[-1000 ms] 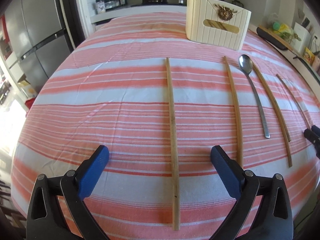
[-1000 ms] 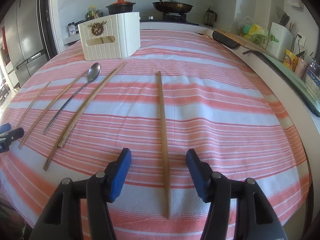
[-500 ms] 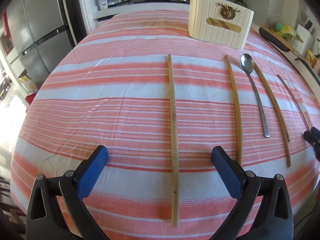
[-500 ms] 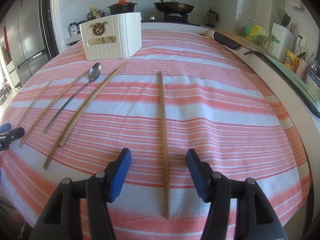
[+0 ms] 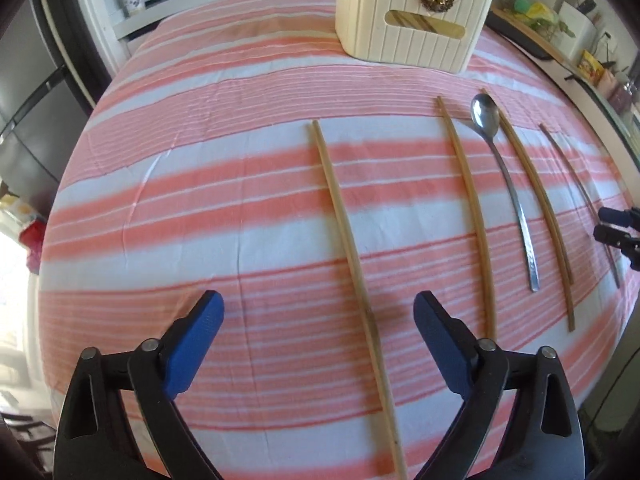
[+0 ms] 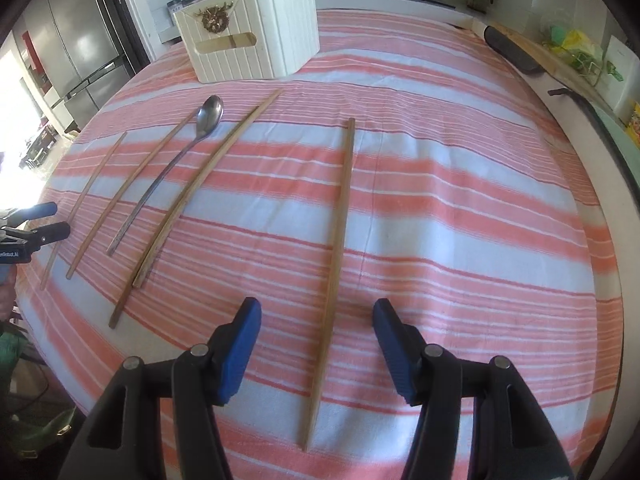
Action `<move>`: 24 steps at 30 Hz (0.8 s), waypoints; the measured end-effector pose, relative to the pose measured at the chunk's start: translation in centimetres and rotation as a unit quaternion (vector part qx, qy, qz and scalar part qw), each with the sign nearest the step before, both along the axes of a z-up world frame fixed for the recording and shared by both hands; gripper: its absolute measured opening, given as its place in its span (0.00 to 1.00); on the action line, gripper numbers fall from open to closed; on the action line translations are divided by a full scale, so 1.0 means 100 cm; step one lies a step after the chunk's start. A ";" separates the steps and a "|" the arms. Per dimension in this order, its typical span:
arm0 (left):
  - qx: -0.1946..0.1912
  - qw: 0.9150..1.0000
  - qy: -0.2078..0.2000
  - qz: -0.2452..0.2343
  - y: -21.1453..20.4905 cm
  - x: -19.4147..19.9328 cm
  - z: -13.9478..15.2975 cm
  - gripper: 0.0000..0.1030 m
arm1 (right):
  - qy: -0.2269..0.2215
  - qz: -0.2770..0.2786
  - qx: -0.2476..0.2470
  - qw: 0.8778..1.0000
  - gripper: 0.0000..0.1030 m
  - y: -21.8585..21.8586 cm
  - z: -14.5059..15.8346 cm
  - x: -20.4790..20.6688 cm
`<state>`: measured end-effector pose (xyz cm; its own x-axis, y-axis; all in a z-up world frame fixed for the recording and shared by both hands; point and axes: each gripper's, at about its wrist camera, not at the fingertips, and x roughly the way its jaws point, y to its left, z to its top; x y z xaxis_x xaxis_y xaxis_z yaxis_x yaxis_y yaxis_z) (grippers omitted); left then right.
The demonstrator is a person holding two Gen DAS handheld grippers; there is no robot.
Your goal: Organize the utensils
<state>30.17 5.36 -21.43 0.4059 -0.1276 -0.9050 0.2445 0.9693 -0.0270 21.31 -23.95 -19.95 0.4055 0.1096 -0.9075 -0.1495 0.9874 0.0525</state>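
Your left gripper, black-armed with blue pads, stands wide open at the bottom of the left wrist view, holding nothing; a long wooden chopstick runs up from the bottom edge between its pads towards the middle of the frame, lying flat on the pink-and-white striped tablecloth. To the right of it in that view lie a second wooden chopstick, a long-handled steel spoon with its bowl pointing to the upper part of the frame, and a pair of wooden chopsticks lying close together; at the far right a thinner wooden stick passes by the tips of your other gripper. The cream ribbed utensil box with a gold ornament and a slot handle stands at the top centre, apart from all the utensils.

Your right gripper is likewise spread open and empty at the bottom of the right wrist view; a single wooden chopstick lies between its pads, reaching up to mid-frame. The spoon and the other chopsticks lie in the left half of this view, the box at the upper left; your left gripper's pads show at the left edge.
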 end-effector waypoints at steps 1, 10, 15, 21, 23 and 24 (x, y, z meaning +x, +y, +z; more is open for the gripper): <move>0.000 1.000 0.005 -0.002 -0.001 0.009 -0.002 0.81 | 0.004 0.004 -0.009 1.000 0.57 0.001 0.000 0.010; -0.022 1.000 0.007 0.004 -0.008 0.061 0.004 0.06 | 0.011 -0.008 -0.035 0.999 0.07 0.010 -0.002 0.100; -0.045 0.998 -0.027 0.022 -0.001 0.050 0.020 0.04 | -0.006 -0.030 0.013 0.999 0.06 0.007 0.012 0.101; -0.106 0.986 -0.125 0.031 0.017 0.000 0.089 0.04 | -0.101 -0.015 0.065 0.993 0.06 0.007 0.078 0.047; -0.128 0.978 -0.161 0.031 0.023 -0.019 0.113 0.04 | -0.132 -0.009 0.075 0.988 0.06 0.006 0.100 0.030; -0.138 0.974 -0.177 0.031 0.026 -0.027 0.124 0.04 | -0.147 -0.006 0.078 0.986 0.06 0.007 0.111 0.020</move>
